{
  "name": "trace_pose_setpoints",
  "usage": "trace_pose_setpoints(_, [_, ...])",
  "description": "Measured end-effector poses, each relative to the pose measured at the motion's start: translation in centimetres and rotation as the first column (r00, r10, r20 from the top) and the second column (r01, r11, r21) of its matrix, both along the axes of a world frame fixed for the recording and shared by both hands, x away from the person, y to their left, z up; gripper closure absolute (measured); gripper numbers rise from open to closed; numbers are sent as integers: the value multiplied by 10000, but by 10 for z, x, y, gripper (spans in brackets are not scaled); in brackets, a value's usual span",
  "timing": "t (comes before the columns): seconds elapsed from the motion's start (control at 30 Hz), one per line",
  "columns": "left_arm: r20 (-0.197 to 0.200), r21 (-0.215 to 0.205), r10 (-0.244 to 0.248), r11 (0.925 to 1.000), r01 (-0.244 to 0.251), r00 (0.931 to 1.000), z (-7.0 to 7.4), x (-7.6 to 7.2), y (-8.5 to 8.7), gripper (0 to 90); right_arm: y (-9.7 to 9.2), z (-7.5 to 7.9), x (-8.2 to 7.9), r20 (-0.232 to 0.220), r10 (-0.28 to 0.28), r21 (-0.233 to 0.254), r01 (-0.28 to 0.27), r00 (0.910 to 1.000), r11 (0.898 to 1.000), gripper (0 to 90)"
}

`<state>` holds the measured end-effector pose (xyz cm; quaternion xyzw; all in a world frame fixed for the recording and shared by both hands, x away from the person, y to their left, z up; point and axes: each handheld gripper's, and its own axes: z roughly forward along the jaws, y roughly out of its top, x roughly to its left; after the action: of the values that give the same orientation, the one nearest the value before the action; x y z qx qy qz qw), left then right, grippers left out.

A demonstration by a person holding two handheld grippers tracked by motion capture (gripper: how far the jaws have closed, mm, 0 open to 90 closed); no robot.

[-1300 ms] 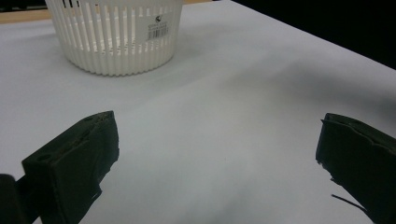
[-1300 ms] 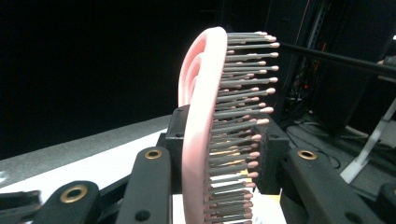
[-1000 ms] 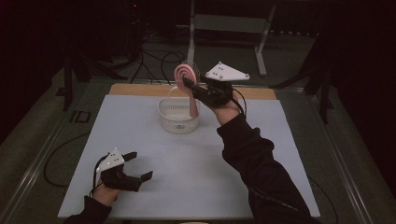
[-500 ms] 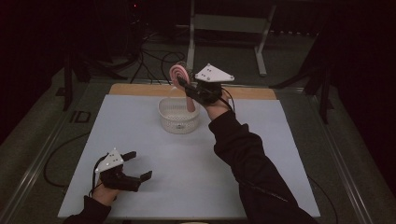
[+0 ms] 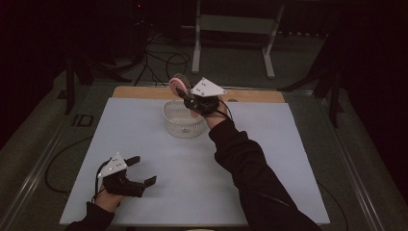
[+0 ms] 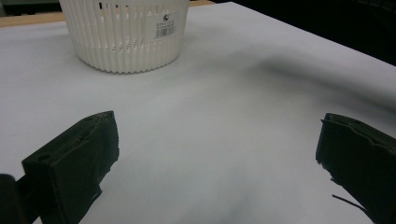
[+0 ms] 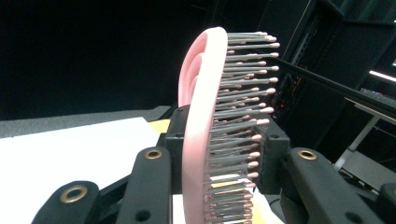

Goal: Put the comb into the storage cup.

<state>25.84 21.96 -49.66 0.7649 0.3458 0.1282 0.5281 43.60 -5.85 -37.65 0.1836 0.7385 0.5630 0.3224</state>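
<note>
My right claw is clamped on a pink hairbrush, jaws closed against its two sides low on the head, bristles pointing to one side in the right gripper view. In the high view the brush is held aloft over the far rim of a white slatted basket, handle hanging down toward the basket's inside.

Handling judgement: the brush looks like light, stiff plastic with thin ball-tipped pins. The pins would flex and slide under the jaws, so I would rather grip the smooth back and edge, or the handle, never the bristle field. Not fragile, in my view.

My left claw rests low at the near left of the bench, jaws spread wide, holding nothing; its own view looks across bare surface to the basket.

Bench: a pale, matte sheet, with a wooden strip along the far edge. Room dark; cables and a metal stand on the floor beyond.
</note>
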Motion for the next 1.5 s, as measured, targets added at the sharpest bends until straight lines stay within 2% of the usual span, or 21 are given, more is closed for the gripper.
trace_pose_setpoints(0.03, [33,19,-23,10000,23,10000,0,0,0,2,2,-6,1,13,68,-76,-68,10000,9999,651])
trace_pose_setpoints(0.27, [33,27,-67,10000,67,10000,0,0,0,2,13,-20,2,138,107,-687,-97,9998,9976,651])
trace_pose_setpoints(0.53, [20,25,-111,9999,111,9999,0,0,0,2,21,-30,4,123,202,-1007,-189,9997,9947,651])
trace_pose_setpoints(0.6, [10,20,-113,9999,113,9999,0,0,1,2,24,-33,4,286,150,-1335,-111,9995,9910,651])
trace_pose_setpoints(0.77, [10,-28,-131,9999,131,9999,0,0,1,2,29,-38,5,374,165,-1674,-100,9992,9858,651])
trace_pose_setpoints(1.0, [29,18,-185,9998,185,9998,0,0,1,3,33,-47,6,358,218,-2001,-142,9991,9797,650])
trace_pose_setpoints(1.3, [17,-1,-184,9998,184,9998,-1,0,1,2,36,-54,5,163,236,-2144,-196,9996,9766,648])
trace_pose_setpoints(1.43, [9,14,-197,9998,197,9998,-1,0,1,2,38,-55,2,77,329,-2164,-305,9994,9758,640])
trace_pose_setpoints(1.5, [8,21,-196,9998,196,9998,-1,0,1,2,40,-59,-2,2,549,-2181,-536,9985,9744,626])
